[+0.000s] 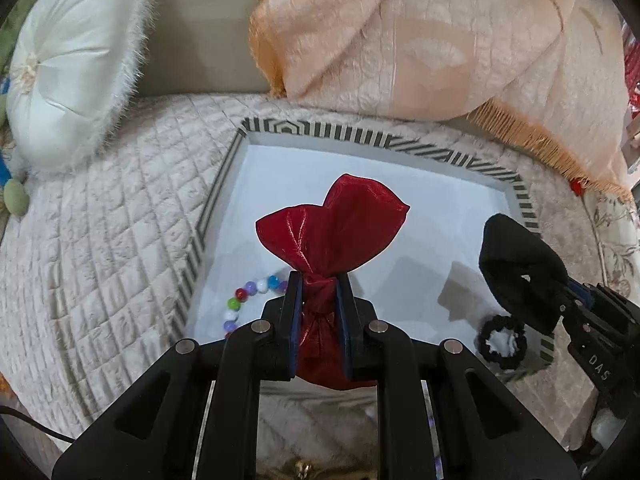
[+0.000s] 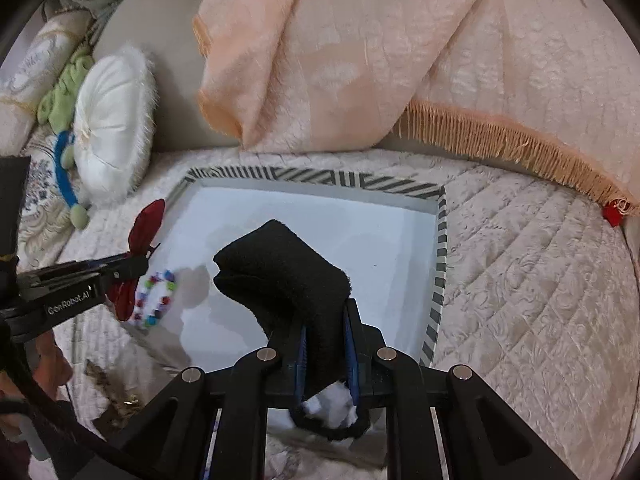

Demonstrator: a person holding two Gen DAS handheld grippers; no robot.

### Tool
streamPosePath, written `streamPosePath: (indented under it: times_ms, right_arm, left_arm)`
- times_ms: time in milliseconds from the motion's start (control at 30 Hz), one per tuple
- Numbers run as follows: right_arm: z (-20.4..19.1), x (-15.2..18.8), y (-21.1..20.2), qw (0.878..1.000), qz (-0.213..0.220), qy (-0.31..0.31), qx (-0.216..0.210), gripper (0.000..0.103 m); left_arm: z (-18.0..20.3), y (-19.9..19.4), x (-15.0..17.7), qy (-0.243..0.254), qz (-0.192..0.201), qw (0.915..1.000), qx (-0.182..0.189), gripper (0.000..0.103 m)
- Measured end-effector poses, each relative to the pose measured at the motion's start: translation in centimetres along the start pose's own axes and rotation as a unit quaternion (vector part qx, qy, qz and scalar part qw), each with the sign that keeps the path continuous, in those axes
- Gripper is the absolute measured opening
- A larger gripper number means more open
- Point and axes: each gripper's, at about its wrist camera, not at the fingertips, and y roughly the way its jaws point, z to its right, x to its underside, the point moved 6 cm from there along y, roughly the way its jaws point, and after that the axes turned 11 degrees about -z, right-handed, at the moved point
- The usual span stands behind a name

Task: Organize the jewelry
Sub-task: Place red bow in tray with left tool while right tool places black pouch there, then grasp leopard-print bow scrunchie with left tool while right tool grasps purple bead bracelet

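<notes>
My left gripper (image 1: pixel 319 284) is shut on the cinched neck of a shiny red drawstring pouch (image 1: pixel 336 228), held above the near left part of a white tray with a striped rim (image 1: pixel 340 133). A colourful bead bracelet (image 1: pixel 244 304) lies on the tray floor under it. My right gripper (image 2: pixel 326 336) is shut on a black velvet pouch (image 2: pixel 280 272) with white stuffing at its bottom, held above the tray's near right part (image 2: pixel 440 264). The red pouch (image 2: pixel 146 224) and the bracelet (image 2: pixel 154 298) show at the left of the right wrist view.
The tray sits on a quilted beige bedspread (image 1: pixel 100 260). A round white fringed cushion (image 1: pixel 68 80) lies to the far left. A peach blanket with orange fringe (image 1: pixel 420 40) is draped behind the tray. A small gold-clasped item (image 2: pixel 116 400) lies on the bedspread near the tray's front left.
</notes>
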Motion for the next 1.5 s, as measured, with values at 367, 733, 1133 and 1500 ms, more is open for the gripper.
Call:
streamPosePath:
  times_ms: [367,733,1133,1500]
  right_arm:
    - [1.9,0.4,3.1,0.999,-0.030,0.009,0.019,0.014]
    - [2.0,1.3,1.0,1.000,-0.004,0.022,-0.016,0.043]
    - [-0.7,3.1,-3.3,0.999,0.019,0.030,-0.037,0.044]
    - [-4.5,6.3,-7.3,0.998,0.043,0.018,-0.050,0.044]
  left_arm:
    - [-0.1,3.3,-0.4,-0.005,-0.029,0.9994,-0.017,0.015]
    - [-0.1,3.7,-0.5,-0.020,-0.032,0.9993,-0.005,0.042]
    - [-1.6,-1.7,1.9,-0.022,0.009,0.9997,-0.011,0.048]
    - [-2.4,-6.8,7.2,-0.014,0.059,0.9976,-0.034,0.048]
